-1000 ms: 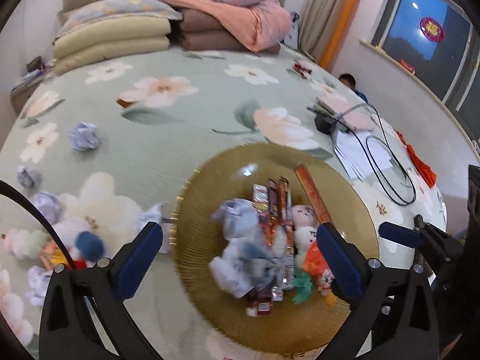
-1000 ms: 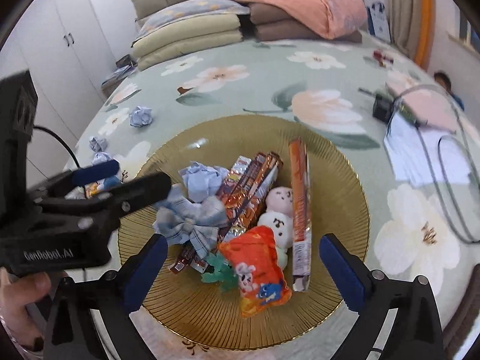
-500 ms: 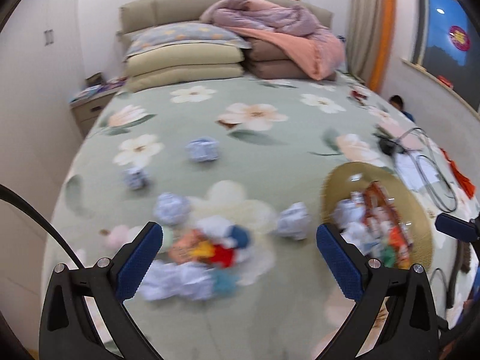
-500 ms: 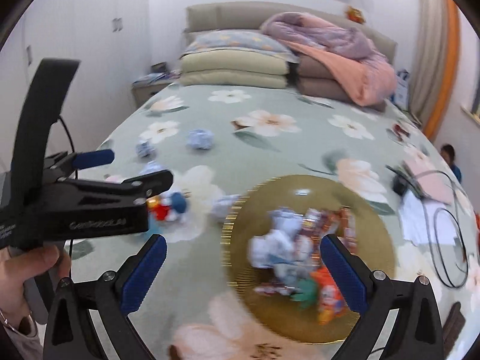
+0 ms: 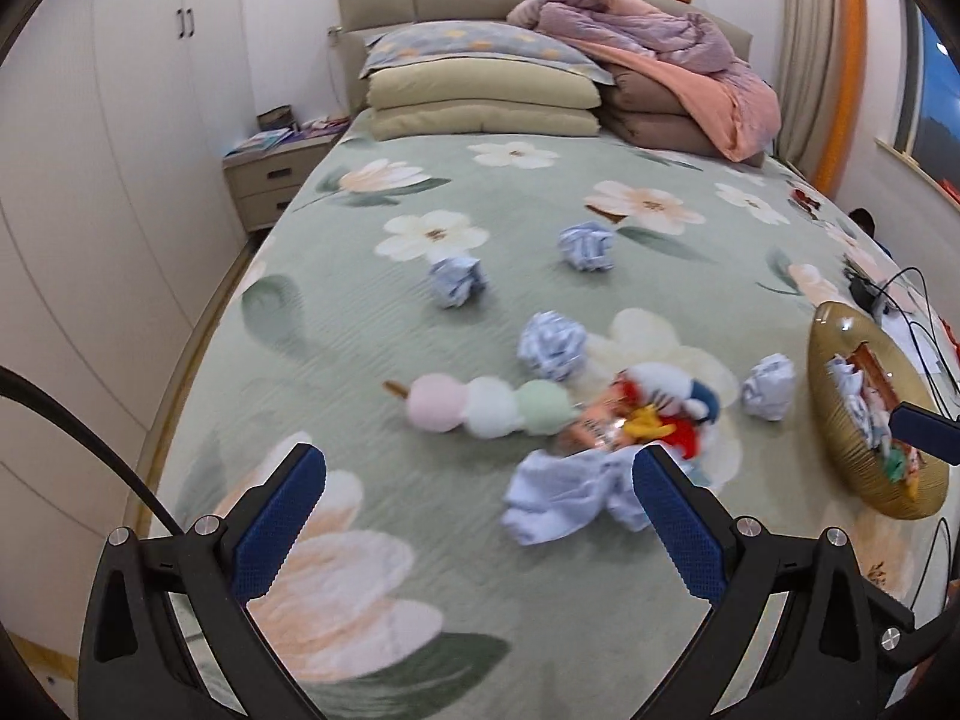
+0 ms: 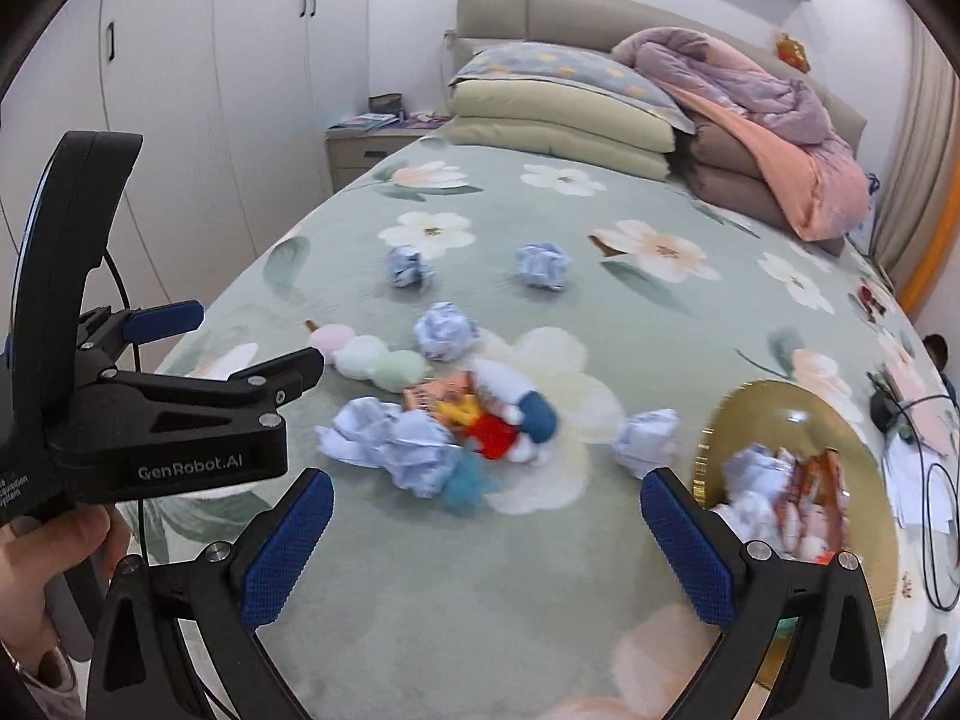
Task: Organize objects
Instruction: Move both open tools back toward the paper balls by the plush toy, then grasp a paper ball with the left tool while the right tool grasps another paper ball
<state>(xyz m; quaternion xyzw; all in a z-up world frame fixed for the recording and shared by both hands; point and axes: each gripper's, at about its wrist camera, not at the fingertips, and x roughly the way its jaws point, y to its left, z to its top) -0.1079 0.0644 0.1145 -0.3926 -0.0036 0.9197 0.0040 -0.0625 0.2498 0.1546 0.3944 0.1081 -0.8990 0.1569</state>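
Note:
A gold ribbed plate (image 5: 852,420) (image 6: 780,408) holding snack sticks and paper balls lies on the bed at the right. Left of it lies a pile of toys: a pink-white-green dango plush (image 5: 486,405) (image 6: 366,354), a red-blue plush (image 5: 672,414) (image 6: 510,414) and crumpled paper (image 5: 564,498) (image 6: 390,432). Several crumpled paper balls (image 5: 552,345) (image 6: 447,330) lie scattered beyond. My left gripper (image 5: 480,516) is open and empty, above the bed just short of the pile. My right gripper (image 6: 489,540) is open and empty, between pile and plate.
The floral green bed cover (image 5: 420,312) has pillows (image 5: 480,96) and folded quilts (image 5: 672,96) at the head. A nightstand (image 5: 270,174) and white wardrobes stand at the left. Cables and papers (image 6: 924,450) lie past the plate at the right edge.
Both grippers have swung left and pulled back from over the plate. The plate has slid to the right in both views and the toy pile has come into the middle.

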